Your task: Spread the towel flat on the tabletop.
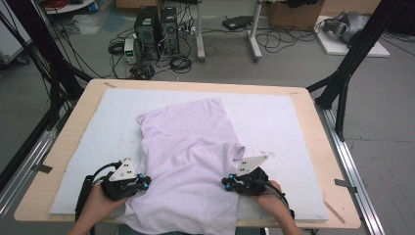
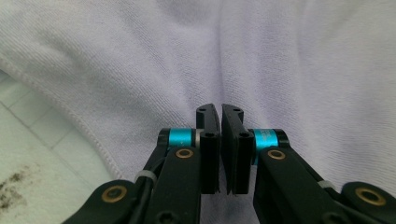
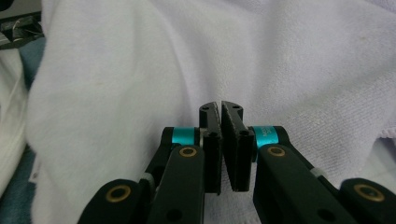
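Lying across the middle of the white foam pad (image 1: pixel 293 127) that covers the light wooden counter (image 1: pixel 323 147), the pale lilac knit garment (image 1: pixel 191 147) is spreading from near the far edge down to the near edge, where its lower part is hanging over. The left tool (image 1: pixel 145 182) is sitting at the garment's left side close to the near edge, and the right tool (image 1: pixel 225 182) is sitting at its right side, both held by the person's hands. In the left gripper view, the left tool (image 2: pixel 220 112) is showing its jaws pressed together over the fabric (image 2: pixel 261 60); whether cloth is pinched cannot be told. The right tool (image 3: pixel 220 108) is looking the same over the lilac cloth (image 3: pixel 140 70).
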A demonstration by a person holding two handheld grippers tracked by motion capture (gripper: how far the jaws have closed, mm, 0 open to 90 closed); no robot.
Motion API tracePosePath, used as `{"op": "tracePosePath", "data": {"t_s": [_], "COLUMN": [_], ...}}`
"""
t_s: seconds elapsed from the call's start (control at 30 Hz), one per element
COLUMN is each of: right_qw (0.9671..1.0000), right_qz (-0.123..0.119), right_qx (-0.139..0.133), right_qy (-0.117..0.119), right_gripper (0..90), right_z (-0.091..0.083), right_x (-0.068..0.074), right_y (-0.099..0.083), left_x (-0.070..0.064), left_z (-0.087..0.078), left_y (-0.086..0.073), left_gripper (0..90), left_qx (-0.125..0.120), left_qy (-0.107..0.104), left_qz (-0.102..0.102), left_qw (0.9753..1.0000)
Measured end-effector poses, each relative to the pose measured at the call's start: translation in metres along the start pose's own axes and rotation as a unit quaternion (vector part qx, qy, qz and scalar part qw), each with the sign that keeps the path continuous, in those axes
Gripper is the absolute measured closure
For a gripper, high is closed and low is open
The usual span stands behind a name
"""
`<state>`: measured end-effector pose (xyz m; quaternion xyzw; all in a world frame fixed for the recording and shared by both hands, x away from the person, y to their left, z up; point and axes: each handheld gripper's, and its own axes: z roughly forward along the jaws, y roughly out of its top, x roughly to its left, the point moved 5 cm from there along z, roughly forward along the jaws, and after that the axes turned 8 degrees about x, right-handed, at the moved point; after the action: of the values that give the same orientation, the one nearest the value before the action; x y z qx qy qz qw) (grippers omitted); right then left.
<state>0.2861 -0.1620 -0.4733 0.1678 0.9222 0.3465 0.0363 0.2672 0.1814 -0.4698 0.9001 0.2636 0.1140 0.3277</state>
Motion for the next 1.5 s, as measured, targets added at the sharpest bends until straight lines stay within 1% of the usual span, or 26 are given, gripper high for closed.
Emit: {"op": "tracePosePath", "data": {"t_s": [0.17,0.23,0.3,0.37,0.4,0.43,0.47,0.53,0.57,0.63,0.7,0.73,0.77,0.83,0.87,0.9,0.93,1.0,1.07,1.1,1.13,1.2,1.27,1.37,1.4,1.5], "right_qw": [0.9998,0.9997,0.9992,0.9983,0.9979,0.9981,0.9983,0.9986,0.9987,0.9989,0.9992,0.9992,0.9992,0.9988,0.9984,0.9982,0.9980,0.9980,0.9979,0.9980,0.9982,0.9988,0.9991,0.9996,0.9996,0.9998], "right_qz": [0.009,0.004,-0.011,-0.024,-0.029,-0.027,-0.026,-0.014,-0.003,0.007,0.014,0.017,0.022,0.036,0.047,0.052,0.055,0.052,0.056,0.055,0.054,0.041,0.032,0.019,0.020,0.005], "right_qx": [-0.018,-0.018,-0.022,-0.033,-0.040,-0.047,-0.050,-0.050,-0.049,-0.041,-0.026,-0.017,-0.010,0.010,0.016,0.017,0.022,0.014,0.008,0.008,0.012,0.015,0.015,-0.004,-0.008,-0.019], "right_qy": [0.010,0.016,0.030,0.042,0.042,0.030,0.015,-0.005,-0.012,-0.023,-0.029,-0.031,-0.033,-0.031,-0.029,-0.026,-0.022,-0.032,-0.032,-0.032,-0.024,-0.022,-0.022,-0.019,-0.016,-0.008], "right_gripper": [86.6,86.6,86.5,84.1,80.4,77.5,74.8,69.1,67.7,64.7,62.1,61.1,59.8,57.5,57.2,57.6,59.6,67.6,77.8,83.0,84.6,85.1,85.2,85.4,85.4,85.3], "right_z": [-0.009,-0.015,-0.024,-0.038,-0.045,-0.051,-0.055,-0.057,-0.056,-0.048,-0.036,-0.030,-0.023,-0.012,-0.007,-0.003,0.000,0.001,0.000,0.000,-0.001,-0.002,-0.004,-0.012,-0.016,-0.028], "right_x": [0.011,0.018,0.028,0.037,0.038,0.038,0.034,0.025,0.018,0.007,-0.005,-0.011,-0.016,-0.025,-0.028,-0.030,-0.031,-0.030,-0.030,-0.030,-0.027,-0.023,-0.017,-0.006,-0.001,0.014], "right_y": [-0.008,-0.008,-0.004,0.002,0.005,0.008,0.010,0.012,0.012,0.012,0.011,0.010,0.008,0.004,0.002,0.000,-0.003,-0.006,-0.007,-0.008,-0.008,-0.007,-0.006,-0.004,-0.004,-0.004], "left_x": [-0.013,-0.020,-0.026,-0.029,-0.029,-0.028,-0.025,-0.019,-0.016,-0.008,0.001,0.006,0.010,0.017,0.019,0.020,0.021,0.019,0.013,0.011,0.009,0.006,0.001,-0.008,-0.013,-0.026], "left_z": [-0.013,-0.021,-0.032,-0.041,-0.043,-0.044,-0.043,-0.038,-0.033,-0.021,-0.007,0.001,0.007,0.020,0.026,0.028,0.028,0.029,0.028,0.027,0.025,0.021,0.013,-0.001,-0.007,-0.024], "left_y": [-0.005,-0.006,-0.004,-0.001,0.002,0.005,0.007,0.012,0.014,0.017,0.020,0.021,0.022,0.023,0.022,0.022,0.023,0.022,0.021,0.021,0.021,0.019,0.017,0.012,0.010,0.004], "left_gripper": [85.3,85.1,84.6,79.9,72.4,65.7,61.7,56.8,56.1,56.0,55.9,55.9,55.9,56.6,57.5,58.9,62.9,73.1,83.7,86.1,86.7,87.3,87.6,87.7,87.7,87.6], "left_qx": [-0.004,-0.008,-0.016,-0.027,-0.029,-0.033,-0.033,-0.035,-0.036,-0.034,-0.026,-0.019,-0.012,0.001,0.011,0.005,0.001,-0.003,-0.006,-0.004,0.000,-0.005,-0.009,-0.018,-0.020,-0.028], "left_qy": [-0.006,-0.014,-0.022,-0.023,-0.016,-0.008,-0.005,0.000,0.002,0.003,0.013,0.021,0.024,0.028,0.025,0.017,0.011,0.001,0.008,0.010,0.009,0.008,0.015,0.012,0.009,-0.006], "left_qz": [0.000,0.000,0.004,0.008,0.008,0.007,0.009,0.005,0.005,0.005,0.006,0.007,0.008,0.010,0.009,0.010,0.004,0.003,0.013,0.015,0.017,0.016,0.023,0.022,0.023,0.028], "left_qw": [1.0000,0.9999,0.9996,0.9993,0.9994,0.9994,0.9994,0.9994,0.9993,0.9994,0.9996,0.9996,0.9996,0.9995,0.9996,0.9998,0.9999,1.0000,0.9999,0.9998,0.9998,0.9998,0.9996,0.9995,0.9995,0.9992]}}
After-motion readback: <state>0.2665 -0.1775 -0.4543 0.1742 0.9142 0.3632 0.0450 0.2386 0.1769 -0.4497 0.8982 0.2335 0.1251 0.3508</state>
